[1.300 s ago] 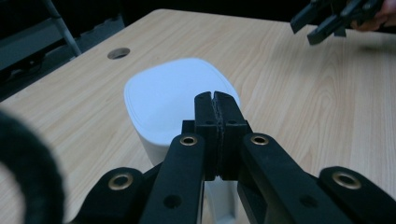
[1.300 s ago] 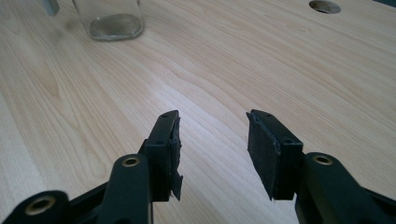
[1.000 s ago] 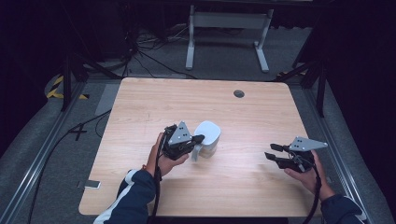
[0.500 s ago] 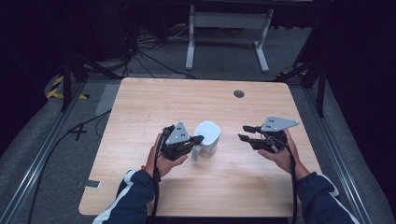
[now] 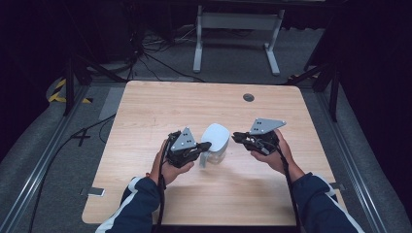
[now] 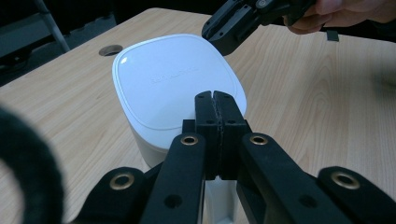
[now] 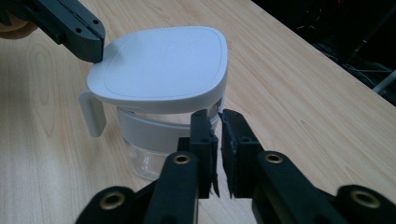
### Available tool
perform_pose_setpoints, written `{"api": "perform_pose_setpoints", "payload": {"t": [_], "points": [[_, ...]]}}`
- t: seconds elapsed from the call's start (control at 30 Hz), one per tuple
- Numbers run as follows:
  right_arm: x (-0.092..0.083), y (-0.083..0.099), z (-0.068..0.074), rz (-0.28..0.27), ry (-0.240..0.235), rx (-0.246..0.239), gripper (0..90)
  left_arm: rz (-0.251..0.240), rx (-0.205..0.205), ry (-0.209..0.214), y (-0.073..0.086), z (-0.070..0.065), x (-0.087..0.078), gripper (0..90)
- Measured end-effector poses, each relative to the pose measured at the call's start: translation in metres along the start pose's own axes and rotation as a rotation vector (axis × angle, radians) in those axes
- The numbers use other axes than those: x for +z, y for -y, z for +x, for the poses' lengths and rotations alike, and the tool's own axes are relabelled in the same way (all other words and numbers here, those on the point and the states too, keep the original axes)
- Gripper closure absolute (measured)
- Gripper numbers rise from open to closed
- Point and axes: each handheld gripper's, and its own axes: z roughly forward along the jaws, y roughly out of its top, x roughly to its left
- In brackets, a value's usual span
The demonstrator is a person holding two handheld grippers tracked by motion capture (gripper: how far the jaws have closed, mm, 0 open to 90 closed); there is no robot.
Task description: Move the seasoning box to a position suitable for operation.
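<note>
Both grippers at the lidded jug mid-table, one on each side.

Left gripper: jaws pressed together in the left gripper view, tips at the near edge of the white lid. Whether they pinch the handle below can't be told, the jaws hide it. Right gripper: jaws narrow, a thin slit between them and nothing in it, tips just beside the lid's rim and the clear jug body under it, not clearly touching. The jug stands upright about the middle of the table, somewhat nearer the person's edge, handle turned toward the left gripper. It sits between the two sets of jaws, dead ahead of each. The left looks nearer, seemingly at contact; my guess is the left steadies while the right goes for the lid, whose rim runs crosswise to the right jaws.
</note>
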Motion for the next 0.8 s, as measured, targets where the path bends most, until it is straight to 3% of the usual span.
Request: {"api": "perform_pose_setpoints", "payload": {"t": [0.33, 0.8], "points": [[0.013, -0.001, 0.000, 0.062, 0.004, -0.015, 88.2, -0.005, -0.006, 0.005, 0.001, 0.001, 0.000, 89.8], [0.009, -0.013, 0.011, 0.007, -0.030, -0.059, 89.0, 0.013, -0.005, -0.009, 0.003, 0.000, 0.000, 89.7]]}}
